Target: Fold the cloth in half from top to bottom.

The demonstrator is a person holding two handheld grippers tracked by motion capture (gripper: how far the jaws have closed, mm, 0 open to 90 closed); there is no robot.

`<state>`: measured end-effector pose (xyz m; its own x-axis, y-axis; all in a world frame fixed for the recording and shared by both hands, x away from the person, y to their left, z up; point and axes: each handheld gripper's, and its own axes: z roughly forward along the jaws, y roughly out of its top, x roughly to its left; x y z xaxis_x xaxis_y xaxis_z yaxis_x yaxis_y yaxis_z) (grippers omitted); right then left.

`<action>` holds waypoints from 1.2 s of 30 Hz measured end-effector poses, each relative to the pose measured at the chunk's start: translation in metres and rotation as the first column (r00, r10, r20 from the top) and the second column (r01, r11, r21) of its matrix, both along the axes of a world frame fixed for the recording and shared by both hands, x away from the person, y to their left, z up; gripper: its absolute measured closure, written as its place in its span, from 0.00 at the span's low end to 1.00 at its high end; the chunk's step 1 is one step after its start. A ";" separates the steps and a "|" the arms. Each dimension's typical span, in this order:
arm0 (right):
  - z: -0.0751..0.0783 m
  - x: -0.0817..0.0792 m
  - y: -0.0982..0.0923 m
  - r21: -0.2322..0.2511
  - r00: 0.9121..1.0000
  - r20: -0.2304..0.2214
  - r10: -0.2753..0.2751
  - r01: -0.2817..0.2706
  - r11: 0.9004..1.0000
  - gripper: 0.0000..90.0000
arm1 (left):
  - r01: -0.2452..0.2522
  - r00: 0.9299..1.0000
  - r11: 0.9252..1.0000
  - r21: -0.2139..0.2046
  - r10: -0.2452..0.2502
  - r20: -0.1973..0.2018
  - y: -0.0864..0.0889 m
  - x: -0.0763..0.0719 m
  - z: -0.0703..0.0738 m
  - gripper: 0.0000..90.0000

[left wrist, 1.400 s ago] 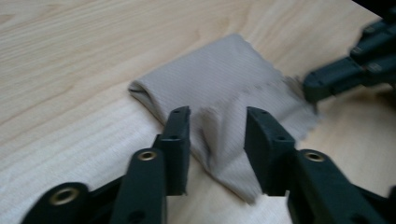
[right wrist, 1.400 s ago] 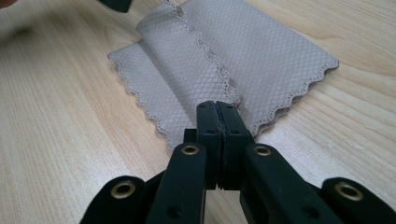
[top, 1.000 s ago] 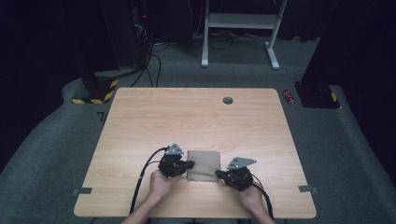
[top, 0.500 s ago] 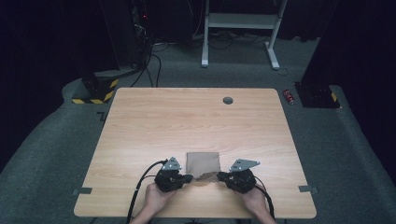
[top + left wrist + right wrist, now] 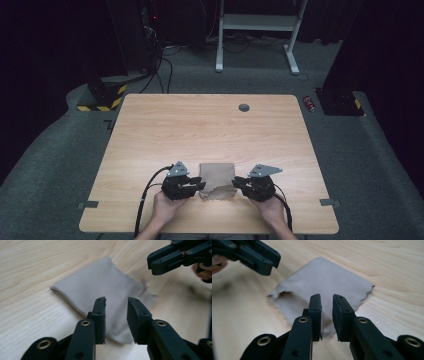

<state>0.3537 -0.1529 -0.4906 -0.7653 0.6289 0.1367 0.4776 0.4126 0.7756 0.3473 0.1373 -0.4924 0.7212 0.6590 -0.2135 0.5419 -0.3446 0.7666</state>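
High view: one cloth (image 5: 217, 179) near the table's (image 5: 210, 125) front edge, between two grippers, left (image 5: 197, 186) and right (image 5: 239, 184). Left gripper view: jaws just opening, narrow gap, cloth beyond them, nothing gripped. Right gripper view: jaws just opening, narrower gap, frayed edge visible.

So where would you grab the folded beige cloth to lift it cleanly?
Probably the two near corners of the cloth, coming in low from the person's side. Its frayed near edge lifts slightly off the table, giving jaws something to bite; the far edge lies flat.
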 end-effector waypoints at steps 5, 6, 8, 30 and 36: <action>-0.011 0.017 0.014 -0.069 0.999 -0.024 -0.041 0.039 0.997 0.85 | -0.002 0.999 0.998 0.059 0.004 -0.038 -0.014 0.010 -0.010 0.70; -0.013 0.018 0.015 -0.078 0.999 -0.035 -0.036 0.033 0.996 0.84 | 0.000 0.999 0.998 0.068 0.002 -0.042 -0.015 0.009 -0.012 0.69; -0.014 0.015 0.016 -0.085 0.999 -0.045 -0.015 0.011 0.996 0.83 | 0.000 0.999 0.997 0.083 0.004 -0.041 -0.015 0.006 -0.014 0.67; -0.015 0.010 0.013 -0.104 0.999 0.005 -0.052 0.052 0.993 0.74 | -0.059 0.998 0.991 0.119 0.059 0.001 0.004 0.004 -0.012 0.55; -0.012 0.043 0.017 -0.097 0.990 0.005 -0.142 0.142 0.985 0.74 | -0.156 0.988 0.980 0.123 0.156 0.012 0.000 0.035 -0.009 0.55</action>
<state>0.3969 -0.1358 -0.5030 -0.6672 0.7415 0.0709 0.5381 0.4140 0.7342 0.3827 0.1374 -0.5015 0.6077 0.7848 -0.1218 0.5947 -0.3479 0.7248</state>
